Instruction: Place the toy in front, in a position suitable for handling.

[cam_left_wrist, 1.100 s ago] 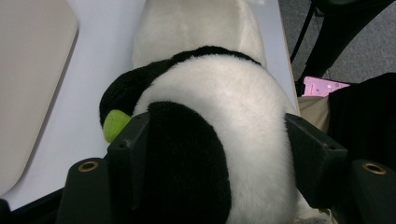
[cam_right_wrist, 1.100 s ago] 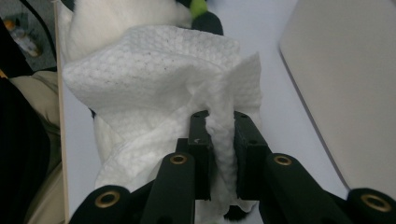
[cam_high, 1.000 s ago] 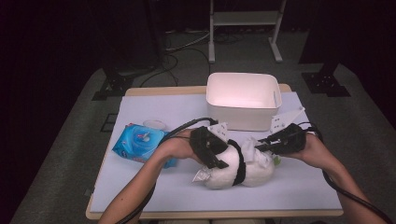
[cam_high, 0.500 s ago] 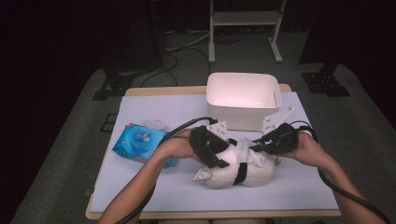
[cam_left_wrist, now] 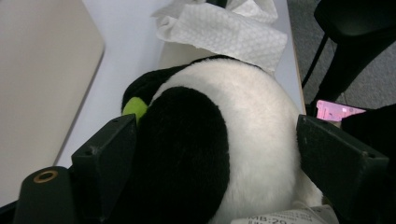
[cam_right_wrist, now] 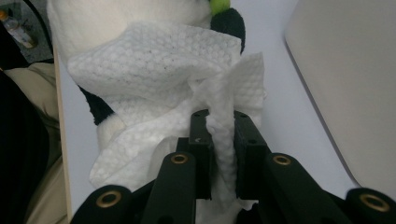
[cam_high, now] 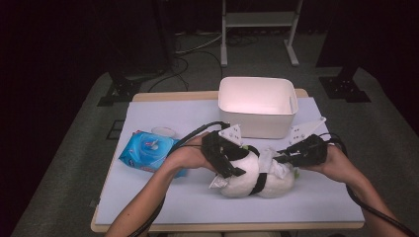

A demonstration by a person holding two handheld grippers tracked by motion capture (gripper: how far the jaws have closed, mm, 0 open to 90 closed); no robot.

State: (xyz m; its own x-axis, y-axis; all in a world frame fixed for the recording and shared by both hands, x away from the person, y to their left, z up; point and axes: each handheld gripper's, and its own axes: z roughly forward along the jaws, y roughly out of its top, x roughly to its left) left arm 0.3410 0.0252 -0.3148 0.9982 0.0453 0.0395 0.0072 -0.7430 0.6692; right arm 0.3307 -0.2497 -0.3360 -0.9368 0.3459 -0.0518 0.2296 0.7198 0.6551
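Left tongs (cam_high: pixel 228 174) straddle the plush panda (cam_high: pixel 257 177), jaws having just been spreading; in the left gripper view the left jaw lies against the black fur while the right jaw stands clear of the white side, so the toy is released rather than clamped. Right tongs (cam_high: pixel 282 158) are clenched on a white wipe (cam_right_wrist: pixel 154 70), a twisted strip of it pinched between the jaws in the right gripper view, the rest draped over the panda's far end. That panda lies on its side on the pale surface (cam_high: pixel 148 197), just right of centre. At nine o'clock from it sits a blue wipes pack (cam_high: pixel 148 150), near the left forearm. Farther off, at twelve o'clock, stands a white bin (cam_high: pixel 257 106).
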